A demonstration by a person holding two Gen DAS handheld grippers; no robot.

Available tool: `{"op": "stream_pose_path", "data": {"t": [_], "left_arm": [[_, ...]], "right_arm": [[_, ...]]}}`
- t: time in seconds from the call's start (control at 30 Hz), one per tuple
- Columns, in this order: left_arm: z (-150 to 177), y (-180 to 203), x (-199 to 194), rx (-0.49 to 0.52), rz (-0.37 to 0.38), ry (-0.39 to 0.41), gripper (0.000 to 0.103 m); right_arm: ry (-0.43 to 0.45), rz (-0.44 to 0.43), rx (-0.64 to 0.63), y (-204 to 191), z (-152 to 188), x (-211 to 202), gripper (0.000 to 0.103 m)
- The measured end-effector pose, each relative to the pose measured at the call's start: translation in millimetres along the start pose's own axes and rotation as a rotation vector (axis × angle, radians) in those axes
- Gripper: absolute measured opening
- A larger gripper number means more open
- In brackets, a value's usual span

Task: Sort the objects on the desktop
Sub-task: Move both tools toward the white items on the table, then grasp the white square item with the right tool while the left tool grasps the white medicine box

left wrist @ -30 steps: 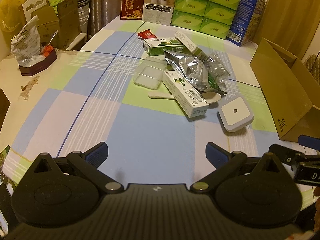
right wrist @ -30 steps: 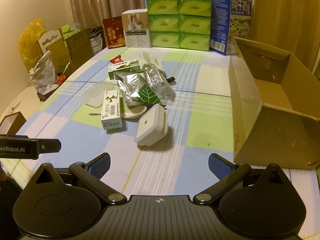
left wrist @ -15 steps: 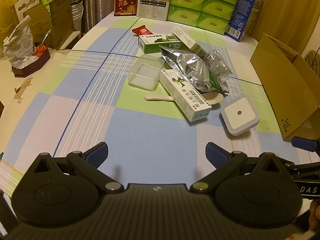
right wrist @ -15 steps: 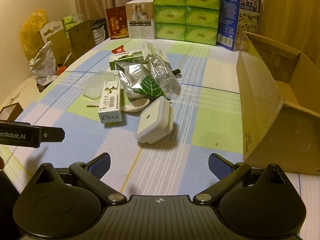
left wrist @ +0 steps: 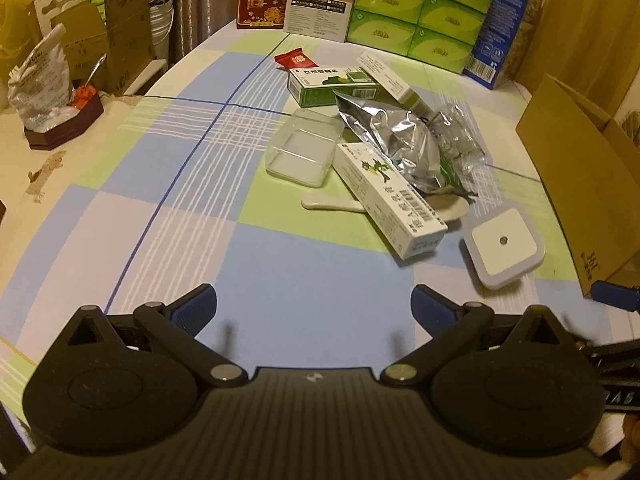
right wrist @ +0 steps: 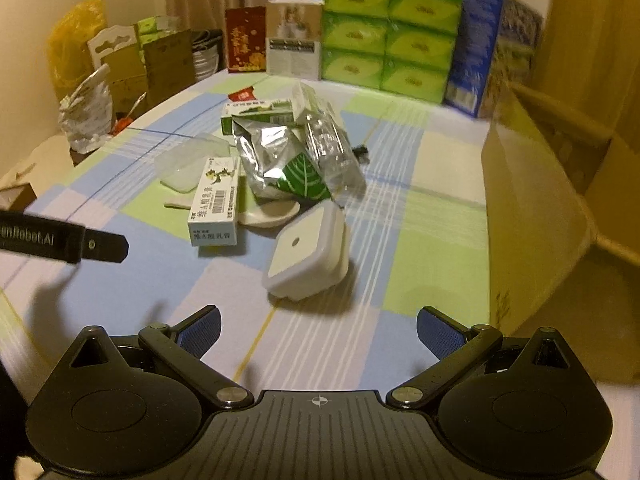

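Observation:
A pile of loose objects lies mid-table: a white square night light, a long white medicine box, a silver foil bag, a clear plastic tray, a white spoon, a green box, a red sachet. My left gripper is open and empty, short of the pile. My right gripper is open and empty, just before the night light.
An open cardboard box stands at the right. Green tissue packs, a blue carton and other boxes line the far edge. A bag on a dark tray sits left. The left gripper's finger shows in the right wrist view.
Both grippers have moved forward toward the pile, so the objects look nearer. Both stay open. Nothing on the table has moved.

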State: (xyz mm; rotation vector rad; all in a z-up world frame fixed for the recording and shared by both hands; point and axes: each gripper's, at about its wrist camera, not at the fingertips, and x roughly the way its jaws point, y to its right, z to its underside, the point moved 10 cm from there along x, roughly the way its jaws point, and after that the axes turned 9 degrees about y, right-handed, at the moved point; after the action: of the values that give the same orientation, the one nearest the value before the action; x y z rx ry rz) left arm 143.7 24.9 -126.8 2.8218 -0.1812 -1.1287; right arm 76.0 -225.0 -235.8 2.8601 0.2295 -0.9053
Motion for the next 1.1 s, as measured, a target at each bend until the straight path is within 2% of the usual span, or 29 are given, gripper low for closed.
{"op": "stream_pose_path", "data": {"t": [0.1, 0.23, 0.47, 0.5, 0.57, 0.8, 0.83, 0.87, 1.1], "left_arm": [[-3.2, 0.3, 2.9, -0.007, 0.01, 0.0, 0.102], [-10.6, 2.6, 6.2, 0.03, -0.016, 0.024, 0.102], [-16.8, 7.6, 19.7, 0.033, 0.007, 0.011, 0.101], [-17.1, 7.7, 21.5, 0.035, 0.008, 0.007, 0.101], [-18.3, 7.4, 24.7, 0.036, 0.01, 0.005, 0.1], [-23.9, 10.9, 35.5, 0.027, 0.04, 0.013, 0.1], [-25.1, 12.8, 37.1, 0.023, 0.05, 0.017, 0.1], [-26.1, 14.8, 38.8, 0.022, 0.058, 0.018, 0.1], [-32.5, 36.5, 54.1, 0.025, 0.117, 0.013, 0.093]], "right_arm": [[0.037, 0.011, -0.082, -5.1, -4.1, 3.4, 0.101], [0.057, 0.003, -0.15, -11.5, -9.3, 14.0, 0.101], [0.042, -0.008, -0.208, -18.3, -7.3, 42.3, 0.1], [0.041, -0.008, -0.215, -19.3, -6.3, 45.0, 0.099], [0.036, -0.009, -0.244, -22.4, -4.1, 51.4, 0.089], [0.056, -0.002, -0.354, -30.5, 0.8, 65.8, 0.076], [0.059, 0.001, -0.358, -29.9, 1.0, 67.4, 0.069], [0.061, 0.007, -0.356, -28.2, 0.8, 68.7, 0.067], [0.071, 0.018, -0.265, -12.0, -2.8, 66.4, 0.066]]}}
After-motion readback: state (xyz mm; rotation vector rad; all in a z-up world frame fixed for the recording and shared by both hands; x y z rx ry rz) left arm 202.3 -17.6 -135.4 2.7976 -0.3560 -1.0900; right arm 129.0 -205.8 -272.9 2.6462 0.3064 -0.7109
